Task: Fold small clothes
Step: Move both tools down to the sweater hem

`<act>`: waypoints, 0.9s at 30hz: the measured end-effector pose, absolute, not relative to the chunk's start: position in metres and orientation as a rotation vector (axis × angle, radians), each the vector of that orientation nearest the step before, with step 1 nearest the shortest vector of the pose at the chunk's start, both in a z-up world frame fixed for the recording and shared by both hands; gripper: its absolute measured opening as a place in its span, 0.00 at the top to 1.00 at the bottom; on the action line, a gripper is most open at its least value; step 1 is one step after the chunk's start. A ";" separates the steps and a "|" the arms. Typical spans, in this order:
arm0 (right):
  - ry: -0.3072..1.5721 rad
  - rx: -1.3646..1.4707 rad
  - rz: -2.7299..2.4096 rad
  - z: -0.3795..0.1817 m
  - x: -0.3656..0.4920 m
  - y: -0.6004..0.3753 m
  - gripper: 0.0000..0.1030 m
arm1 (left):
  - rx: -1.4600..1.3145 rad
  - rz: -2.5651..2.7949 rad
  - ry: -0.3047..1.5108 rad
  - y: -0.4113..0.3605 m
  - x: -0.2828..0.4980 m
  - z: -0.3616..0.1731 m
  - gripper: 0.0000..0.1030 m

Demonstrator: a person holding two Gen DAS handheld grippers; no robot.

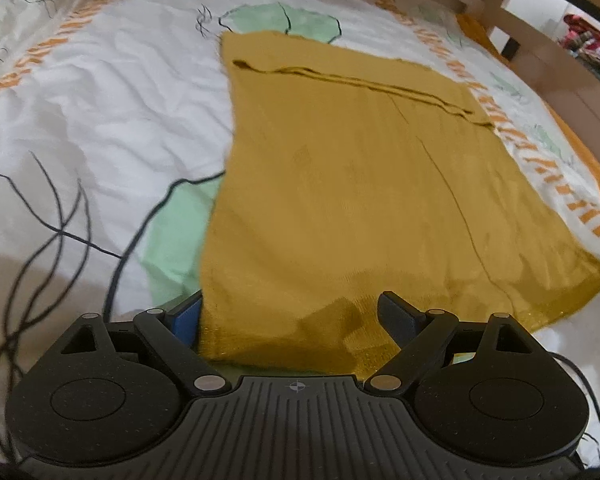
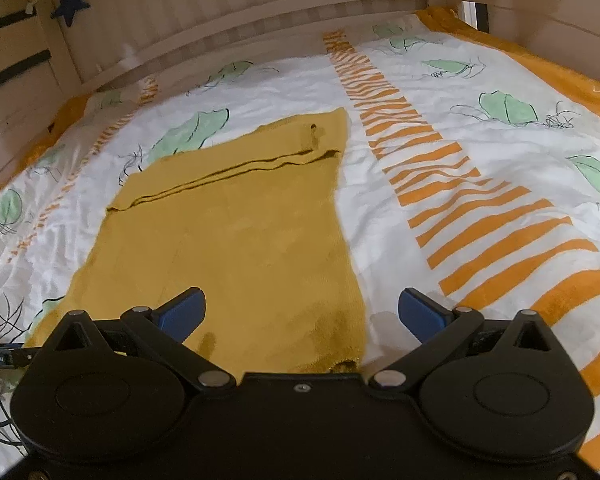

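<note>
Left gripper [image 1: 296, 316] jaws wide open, empty, straddling near-left corner of the mustard-yellow knit garment [image 1: 340, 184]. Right gripper [image 2: 302, 312] equally wide, empty, over near-right corner. Garment lies flat on the white leaf-print bedsheet [image 2: 380, 220], sleeve folded across the far end. Likely soft, light, limp: pinch near hem corners.

A mustard-yellow knit garment [image 1: 360, 184] [image 2: 236, 232] lies flat on the bed, spread out as a rough rectangle. Across its far end runs a folded-over band with doubled edges. Its near hem shows slight wrinkles.
</note>
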State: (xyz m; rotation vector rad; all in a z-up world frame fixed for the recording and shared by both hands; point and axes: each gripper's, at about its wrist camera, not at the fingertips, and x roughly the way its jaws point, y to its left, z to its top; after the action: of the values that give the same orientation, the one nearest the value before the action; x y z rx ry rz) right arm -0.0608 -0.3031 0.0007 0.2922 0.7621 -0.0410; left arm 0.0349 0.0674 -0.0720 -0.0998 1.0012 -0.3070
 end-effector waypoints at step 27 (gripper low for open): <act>1.064 0.594 0.158 -0.041 -0.001 -0.329 0.00 | -0.166 -0.318 1.049 0.071 0.045 -0.080 0.14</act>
State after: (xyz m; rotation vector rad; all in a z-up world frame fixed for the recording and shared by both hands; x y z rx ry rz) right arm -0.0008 -0.3294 -0.0405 0.5937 1.0642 0.1581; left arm 0.0446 0.0712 -0.0802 -0.1661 1.0491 -0.3181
